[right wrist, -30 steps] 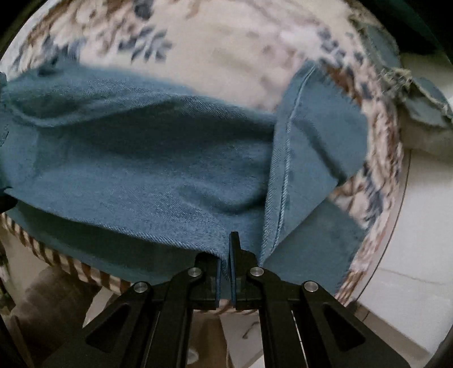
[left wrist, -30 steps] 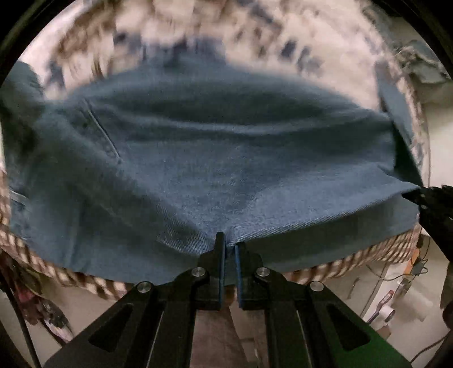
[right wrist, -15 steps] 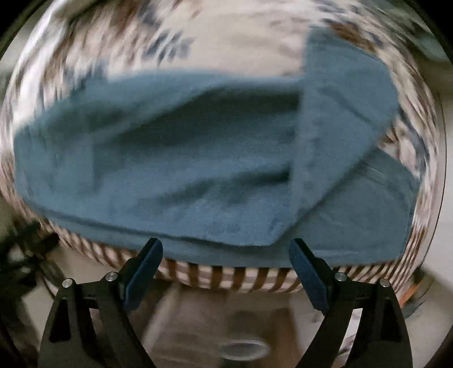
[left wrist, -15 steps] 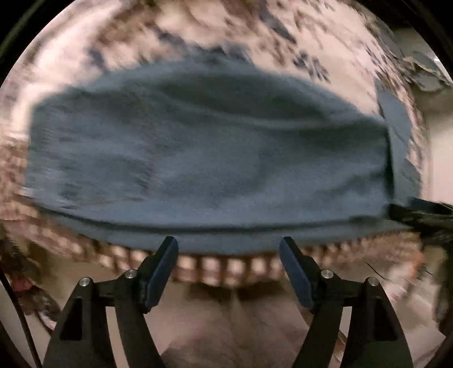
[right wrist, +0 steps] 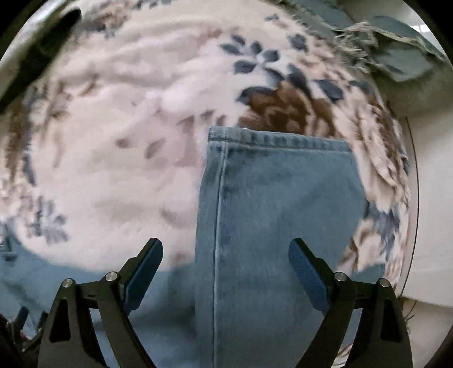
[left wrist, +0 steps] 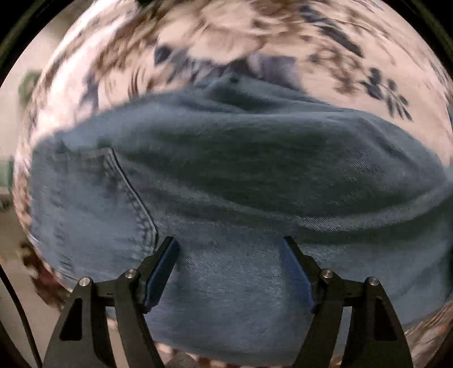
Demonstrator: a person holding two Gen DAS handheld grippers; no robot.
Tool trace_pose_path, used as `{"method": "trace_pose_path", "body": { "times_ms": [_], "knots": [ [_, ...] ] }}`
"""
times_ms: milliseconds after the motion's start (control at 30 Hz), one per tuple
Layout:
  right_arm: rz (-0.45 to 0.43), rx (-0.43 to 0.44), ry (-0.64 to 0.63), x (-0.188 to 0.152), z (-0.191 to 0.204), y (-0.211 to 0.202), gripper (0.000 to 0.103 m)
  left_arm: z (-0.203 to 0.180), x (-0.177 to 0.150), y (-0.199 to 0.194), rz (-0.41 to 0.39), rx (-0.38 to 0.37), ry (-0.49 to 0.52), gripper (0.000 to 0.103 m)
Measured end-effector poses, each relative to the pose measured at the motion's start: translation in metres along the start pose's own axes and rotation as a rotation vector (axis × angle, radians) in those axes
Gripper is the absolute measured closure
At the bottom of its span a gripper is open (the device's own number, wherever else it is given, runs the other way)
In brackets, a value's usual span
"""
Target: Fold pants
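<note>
Pants (left wrist: 240, 181) lying in blue denim on a floral blanket (left wrist: 240, 25), bunched into a broad folded mound in the left wrist view, pocket seam curving at near left. In the right wrist view, one leg end (right wrist: 280, 203) stretched flat toward the far side, hem stitched across the top, side seam running down its left edge. A second frayed denim piece (right wrist: 396, 48) far right, apart from the leg.

Left claw (left wrist: 230, 252) released, jaws opening above the near part of the mound, denim showing between the pads, nothing pinched. Right claw (right wrist: 226, 252) also released, jaws closing over the leg, cloth between them, pads not pressing on it.

Step in hand, by the look of it: a fold just laid, now re-gripping for the following one. Probably called for next: pinching the leg near its hem, lifting it clear, carrying it over the mound with edges squared. Risk: catching only the top layer, or dragging the laid fold askew.
</note>
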State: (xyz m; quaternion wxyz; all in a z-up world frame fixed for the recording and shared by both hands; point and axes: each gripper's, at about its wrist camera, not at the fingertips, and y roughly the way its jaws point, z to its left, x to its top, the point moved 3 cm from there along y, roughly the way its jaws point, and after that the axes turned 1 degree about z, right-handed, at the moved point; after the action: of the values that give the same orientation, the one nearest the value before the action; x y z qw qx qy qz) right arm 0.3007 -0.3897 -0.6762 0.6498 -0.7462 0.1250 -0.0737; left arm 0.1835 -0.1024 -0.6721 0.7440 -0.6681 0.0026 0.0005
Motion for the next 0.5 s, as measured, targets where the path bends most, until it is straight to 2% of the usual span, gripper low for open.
{"method": "trace_pose_path", "body": {
  "times_ms": [33,100,133,200,300,400,500],
  "knots": [
    [0.006,-0.008,-0.002,0.001,0.0,0.004,0.051,0.004,0.001,0.003,0.005,-0.012,-0.022,0.018],
    [-0.015,-0.009,0.039,-0.006,-0.013,0.003,0.086,0.016,0.003,0.014,0.025,-0.043,-0.078,0.008],
    [-0.048,0.04,0.105,-0.015,-0.028,-0.006,0.091,0.019,0.004,0.017,0.028,-0.071,-0.091,0.002],
    [-0.087,0.062,0.192,-0.032,-0.052,-0.019,0.095,0.022,0.01,0.026,0.043,-0.103,-0.111,0.0],
    [-0.134,0.136,0.389,-0.074,-0.104,-0.04,0.096,0.02,0.015,0.03,0.088,-0.059,-0.121,0.0],
    [-0.148,0.196,0.579,-0.12,-0.156,-0.045,0.096,0.023,0.025,0.028,0.134,-0.059,-0.141,0.0],
    [-0.133,0.264,0.714,-0.158,-0.205,-0.029,0.097,0.023,0.028,0.006,0.068,-0.054,-0.153,0.0]
  ]
}}
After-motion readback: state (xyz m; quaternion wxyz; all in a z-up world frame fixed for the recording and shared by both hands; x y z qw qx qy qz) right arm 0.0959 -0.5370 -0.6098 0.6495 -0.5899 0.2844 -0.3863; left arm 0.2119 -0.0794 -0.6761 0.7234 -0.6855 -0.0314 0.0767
